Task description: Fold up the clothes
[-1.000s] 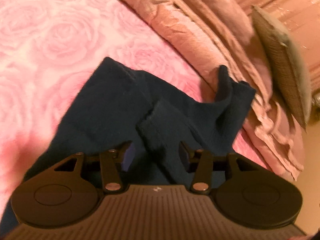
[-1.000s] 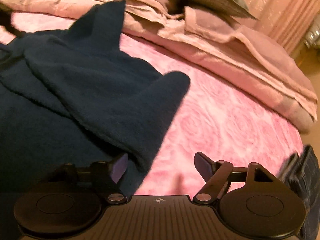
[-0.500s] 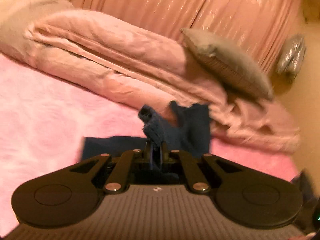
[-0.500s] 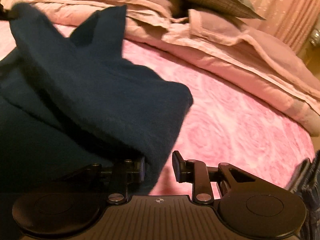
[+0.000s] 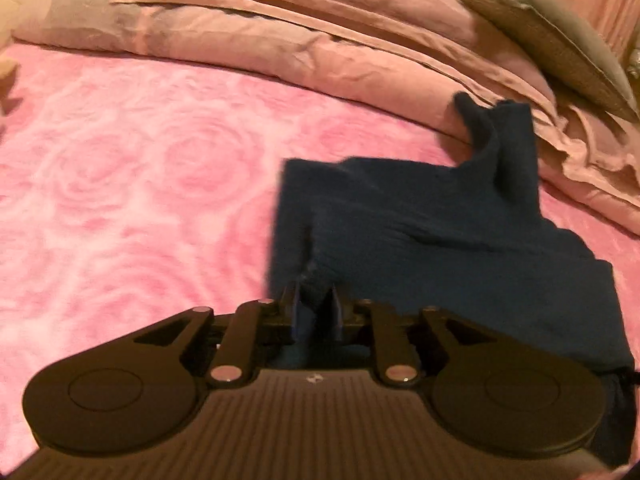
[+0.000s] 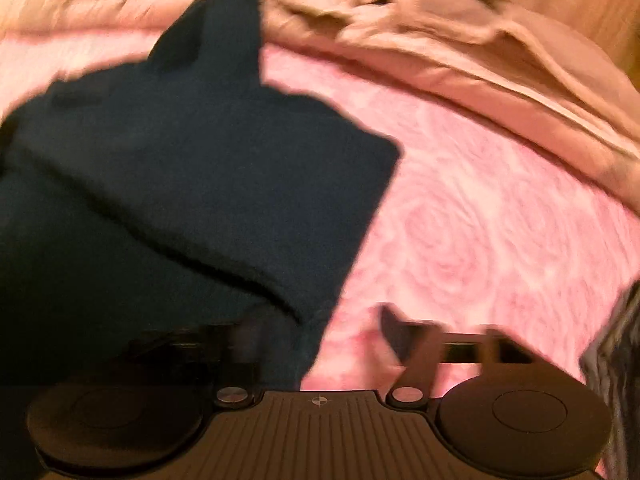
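A fold of the dark blue garment (image 5: 420,232) is pinched in the left tool (image 5: 314,312). The right tool (image 6: 320,332) is spread wide, the garment's near right corner lying over its left finger on the pink bed (image 6: 480,220).

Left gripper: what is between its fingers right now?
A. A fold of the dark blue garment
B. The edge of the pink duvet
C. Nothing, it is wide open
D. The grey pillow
A: the left gripper has its fingers drawn close together on a bunched edge of the dark blue garment, which lies on the pink bedspread.
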Available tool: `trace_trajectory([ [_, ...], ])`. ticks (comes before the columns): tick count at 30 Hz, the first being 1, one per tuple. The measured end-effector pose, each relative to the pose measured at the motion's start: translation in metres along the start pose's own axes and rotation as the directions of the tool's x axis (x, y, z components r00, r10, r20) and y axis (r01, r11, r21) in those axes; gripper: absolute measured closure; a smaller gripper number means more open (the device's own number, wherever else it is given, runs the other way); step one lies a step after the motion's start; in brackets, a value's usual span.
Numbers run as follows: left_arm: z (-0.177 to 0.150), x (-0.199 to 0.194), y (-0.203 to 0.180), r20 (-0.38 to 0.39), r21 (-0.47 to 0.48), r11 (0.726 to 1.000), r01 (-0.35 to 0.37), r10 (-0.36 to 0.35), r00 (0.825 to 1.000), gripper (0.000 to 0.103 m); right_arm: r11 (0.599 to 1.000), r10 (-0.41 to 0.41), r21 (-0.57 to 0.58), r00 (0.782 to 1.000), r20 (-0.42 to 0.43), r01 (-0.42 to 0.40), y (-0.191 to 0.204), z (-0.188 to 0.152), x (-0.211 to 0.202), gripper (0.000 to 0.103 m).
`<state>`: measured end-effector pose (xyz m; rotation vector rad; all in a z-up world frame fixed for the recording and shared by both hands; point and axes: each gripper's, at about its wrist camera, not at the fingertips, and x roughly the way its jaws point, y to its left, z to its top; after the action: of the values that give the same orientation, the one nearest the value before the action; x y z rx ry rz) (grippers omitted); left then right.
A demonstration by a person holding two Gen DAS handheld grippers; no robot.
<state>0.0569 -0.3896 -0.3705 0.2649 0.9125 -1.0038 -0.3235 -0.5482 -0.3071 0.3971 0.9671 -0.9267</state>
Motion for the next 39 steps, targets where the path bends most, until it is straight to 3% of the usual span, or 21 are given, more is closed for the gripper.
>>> trace_trajectory([
  [3,0.006,-0.020,0.012,0.012,-0.101,0.993,-0.064,0.066,0.998,0.087,0.988,0.053,0.143,0.997,0.064,-0.062,-0.012,0.007,-0.016,0.029],
  [5,0.009,-0.031,0.014,0.035,-0.158,0.987,-0.038,0.044,0.998,0.087,0.974,0.079,0.206,0.992,0.099,-0.098,-0.016,0.012,-0.018,0.029],
  [7,0.009,-0.037,-0.002,0.054,-0.094,0.995,0.037,-0.032,0.998,0.087,0.966,0.100,0.225,0.987,0.129,-0.127,-0.013,0.019,-0.015,0.031],
  [10,0.004,-0.026,-0.039,0.035,0.099,0.990,0.101,-0.105,0.994,0.087,0.964,0.122,0.217,0.982,0.142,-0.152,-0.002,0.026,-0.003,0.039],
  [13,-0.008,0.003,-0.048,0.002,0.167,0.985,0.047,-0.048,0.999,0.084,0.971,0.112,0.200,0.989,0.095,-0.129,0.009,0.023,0.018,0.039],
  [15,-0.011,0.022,-0.034,-0.050,0.120,0.993,-0.020,0.026,0.998,0.088,0.980,0.090,0.176,0.995,0.033,-0.094,0.010,0.013,0.034,0.039],
  [17,-0.008,0.012,-0.023,-0.032,0.074,0.997,-0.002,0.004,0.999,0.089,0.980,0.102,0.171,0.994,0.037,-0.107,0.006,0.010,0.030,0.039],
  [20,-0.001,-0.005,-0.027,-0.002,0.157,0.987,-0.041,0.041,0.999,0.089,0.982,0.093,0.163,0.994,0.052,-0.100,-0.001,0.017,0.018,0.039],
  [23,0.011,-0.008,-0.026,0.001,0.122,0.992,0.031,-0.031,1.000,0.089,0.980,0.101,0.162,0.989,0.110,-0.118,-0.008,0.030,0.012,0.040],
  [26,0.014,0.002,-0.035,-0.001,0.169,0.983,0.071,-0.072,0.997,0.089,0.981,0.110,0.148,0.985,0.130,-0.129,-0.007,0.045,0.021,0.040],
  [28,0.012,0.027,-0.042,-0.078,0.182,0.982,0.060,-0.046,0.996,0.086,0.982,0.121,0.130,0.987,0.110,-0.135,-0.005,0.051,0.035,0.040],
  [31,0.016,0.043,-0.037,-0.107,0.142,0.990,0.018,-0.003,0.994,0.089,0.987,0.129,0.093,0.992,0.003,-0.129,-0.008,0.049,0.064,0.040],
  [34,0.034,0.033,-0.035,-0.102,0.110,0.994,0.020,-0.009,0.995,0.090,0.980,0.166,0.114,0.986,-0.018,-0.163,-0.024,0.060,0.062,0.040],
  [37,0.059,0.043,-0.050,-0.111,0.079,0.988,0.132,-0.123,0.986,0.088,0.969,0.206,0.138,0.978,0.021,-0.206,-0.031,0.089,0.066,0.040],
  [39,0.076,0.050,-0.061,-0.116,0.058,0.977,0.207,-0.199,0.973,0.075,0.952,0.253,0.165,0.966,0.055,-0.258,-0.031,0.113,0.075,0.040],
])
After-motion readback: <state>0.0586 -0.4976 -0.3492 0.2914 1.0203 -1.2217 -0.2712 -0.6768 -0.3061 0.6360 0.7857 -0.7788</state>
